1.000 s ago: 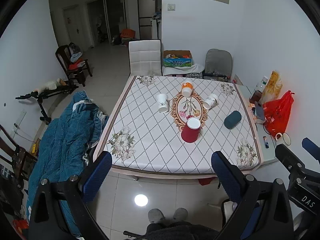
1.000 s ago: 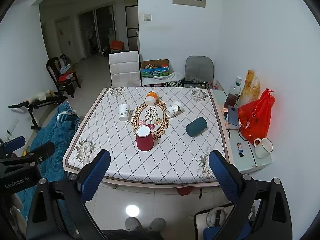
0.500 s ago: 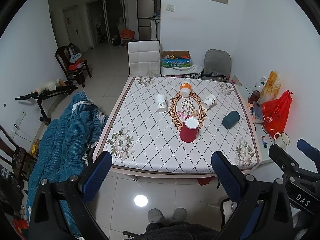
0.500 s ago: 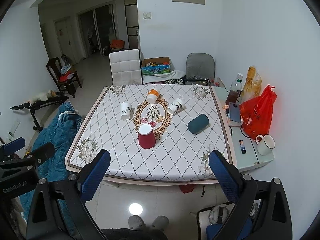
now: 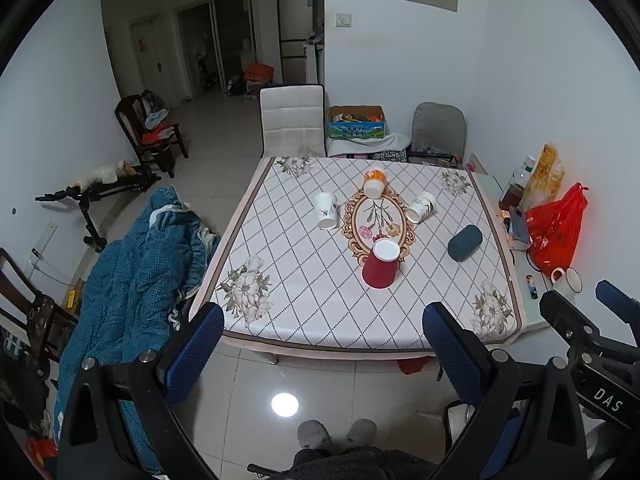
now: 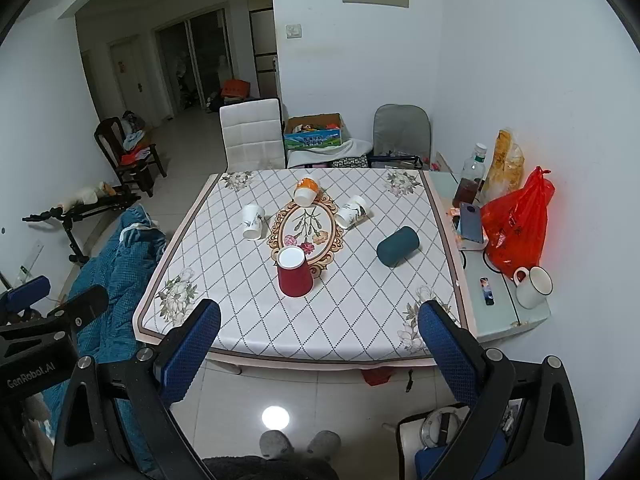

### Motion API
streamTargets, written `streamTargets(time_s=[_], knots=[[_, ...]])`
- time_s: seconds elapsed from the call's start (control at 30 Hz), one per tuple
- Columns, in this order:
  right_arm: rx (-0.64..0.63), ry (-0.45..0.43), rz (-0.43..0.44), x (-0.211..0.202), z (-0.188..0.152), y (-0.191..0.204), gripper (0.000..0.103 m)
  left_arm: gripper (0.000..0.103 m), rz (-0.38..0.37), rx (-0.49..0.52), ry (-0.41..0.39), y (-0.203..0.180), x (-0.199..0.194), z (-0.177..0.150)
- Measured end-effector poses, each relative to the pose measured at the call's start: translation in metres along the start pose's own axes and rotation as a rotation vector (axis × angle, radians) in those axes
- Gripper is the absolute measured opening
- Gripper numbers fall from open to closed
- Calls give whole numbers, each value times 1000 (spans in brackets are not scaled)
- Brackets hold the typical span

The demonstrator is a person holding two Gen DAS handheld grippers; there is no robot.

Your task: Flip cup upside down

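Observation:
A red cup (image 5: 380, 263) (image 6: 294, 271) stands upside down near the middle of the table, white base up. A white cup (image 5: 325, 209) (image 6: 253, 221), an orange cup (image 5: 374, 182) (image 6: 305, 190) and a patterned white cup (image 5: 420, 207) (image 6: 352, 211) stand or lie farther back. A dark teal cup (image 5: 465, 242) (image 6: 397, 246) lies on its side at the right. My left gripper (image 5: 323, 354) and right gripper (image 6: 319, 350) are both open and empty, held well short of the table's near edge.
The table (image 5: 304, 320) has a diamond-patterned cloth. A side shelf (image 6: 500, 320) at the right holds a mug (image 6: 532, 287), a red bag (image 6: 516, 232), a bottle and a phone. A blue blanket (image 5: 132, 280) lies at the left. Chairs (image 5: 292, 120) stand behind.
Both views have drifted slightly; the table and cups sit a little farther away and higher in the frames. No cup has moved. Both grippers stay open.

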State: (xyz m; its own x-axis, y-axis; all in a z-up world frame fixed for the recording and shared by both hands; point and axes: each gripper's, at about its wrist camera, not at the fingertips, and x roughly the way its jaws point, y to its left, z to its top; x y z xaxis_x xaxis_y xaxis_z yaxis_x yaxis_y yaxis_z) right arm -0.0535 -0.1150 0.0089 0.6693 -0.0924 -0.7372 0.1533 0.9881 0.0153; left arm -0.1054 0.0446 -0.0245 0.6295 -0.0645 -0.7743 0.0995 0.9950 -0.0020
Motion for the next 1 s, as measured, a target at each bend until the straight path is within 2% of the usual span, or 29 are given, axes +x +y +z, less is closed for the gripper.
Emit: streamTargets(time_s=[1.0], knots=[[0,-3,10,-2,1,-1,101,102,-2,8,-1,-3,-2,0]])
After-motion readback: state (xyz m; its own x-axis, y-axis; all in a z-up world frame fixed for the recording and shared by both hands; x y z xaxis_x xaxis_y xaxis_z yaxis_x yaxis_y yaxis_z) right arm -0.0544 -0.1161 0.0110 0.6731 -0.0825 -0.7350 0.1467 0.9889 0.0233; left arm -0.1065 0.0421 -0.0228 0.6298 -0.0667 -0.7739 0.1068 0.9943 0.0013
